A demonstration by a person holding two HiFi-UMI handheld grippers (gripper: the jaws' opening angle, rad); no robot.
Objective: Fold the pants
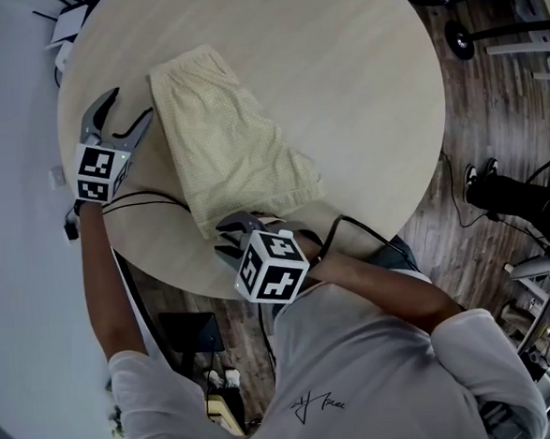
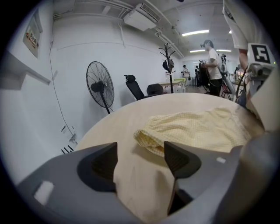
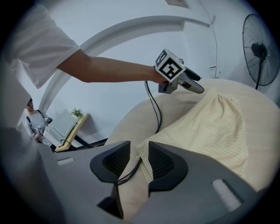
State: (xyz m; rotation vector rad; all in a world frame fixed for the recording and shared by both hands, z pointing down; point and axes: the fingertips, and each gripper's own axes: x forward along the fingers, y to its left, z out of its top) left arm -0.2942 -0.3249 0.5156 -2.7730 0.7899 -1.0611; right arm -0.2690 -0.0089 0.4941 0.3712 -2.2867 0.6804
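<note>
Appears to have halved the pants (image 1: 232, 142) lengthwise, left of frame centre, with left gripper (image 1: 128, 108) and right gripper (image 1: 226, 242) parted, gripping nothing; probably still needs a crosswise fold.

The left tongs (image 2: 140, 162) and the right tongs (image 3: 135, 159) hang over a round, pale wooden desk (image 1: 360, 86) on a dark plank floor (image 1: 477, 153). Ahead of the left tongs, past the desk's far edge, a black standing fan (image 2: 99, 87) is near the white wall. An office chair (image 2: 133, 87) and a coat stand (image 2: 168, 61) are to its right, and farther right a person (image 2: 213, 65) stands. An air unit (image 2: 140, 17) hangs overhead. Left of the right tongs, down low, is a small potted plant (image 3: 76, 113).
</note>
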